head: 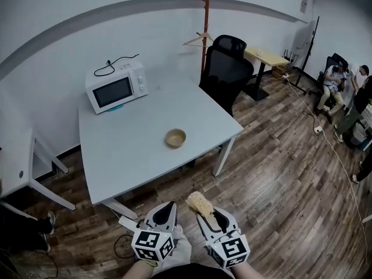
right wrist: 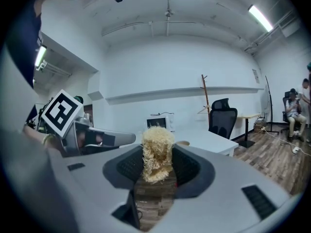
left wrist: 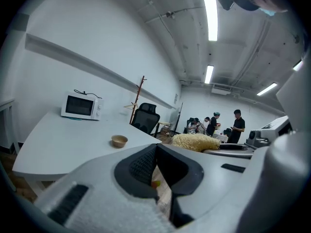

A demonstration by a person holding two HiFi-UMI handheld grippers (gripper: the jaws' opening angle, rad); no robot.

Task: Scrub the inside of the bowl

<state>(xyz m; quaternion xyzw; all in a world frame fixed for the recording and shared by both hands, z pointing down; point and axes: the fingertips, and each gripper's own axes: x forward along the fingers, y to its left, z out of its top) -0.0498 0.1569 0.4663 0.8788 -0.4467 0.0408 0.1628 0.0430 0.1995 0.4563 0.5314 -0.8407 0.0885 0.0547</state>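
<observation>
The white table fills the middle left of the head view, and the microwave stands at its far corner, in the upper left. Both grippers are at the bottom edge of the frame, over the wooden floor and well apart from the table. The left gripper has its jaws pressed together, with nothing between them. The right gripper is clamped on a yellow fibrous scrubber, which sticks out past the jaw tips. The bowl, small and tan, sits upright near the centre of the frame, on the near right part of the table, and nothing touches it. I judge that the scrubbing has not begun: only the tool is in hand. What is left is to come to the table, probably to steady the bowl, and to rub the scrubber around its inside.
</observation>
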